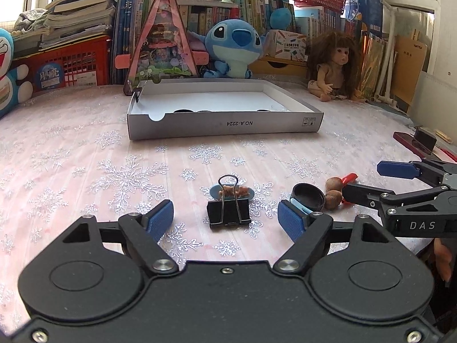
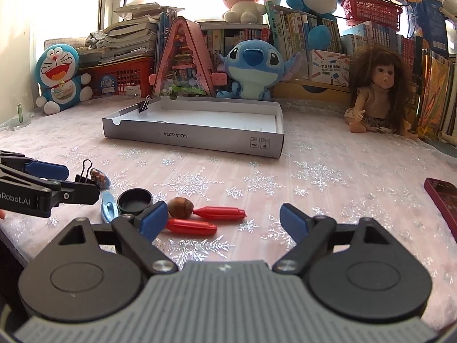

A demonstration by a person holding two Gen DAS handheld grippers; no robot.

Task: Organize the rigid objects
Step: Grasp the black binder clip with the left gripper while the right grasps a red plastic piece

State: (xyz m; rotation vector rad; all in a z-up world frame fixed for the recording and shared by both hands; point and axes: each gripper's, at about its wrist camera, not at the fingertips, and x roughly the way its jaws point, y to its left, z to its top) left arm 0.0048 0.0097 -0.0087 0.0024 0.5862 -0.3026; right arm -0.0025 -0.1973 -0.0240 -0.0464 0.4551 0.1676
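Binder clip (image 1: 228,210) between spread left jaws

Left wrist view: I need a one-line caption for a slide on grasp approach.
Open left gripper lined up on a black binder clip, grey box beyond.

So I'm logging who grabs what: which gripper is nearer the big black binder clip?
Left. The left gripper is open with the binder clip right between its fingertips. The right gripper sits off to the clip's right, by the red-handled maracas.
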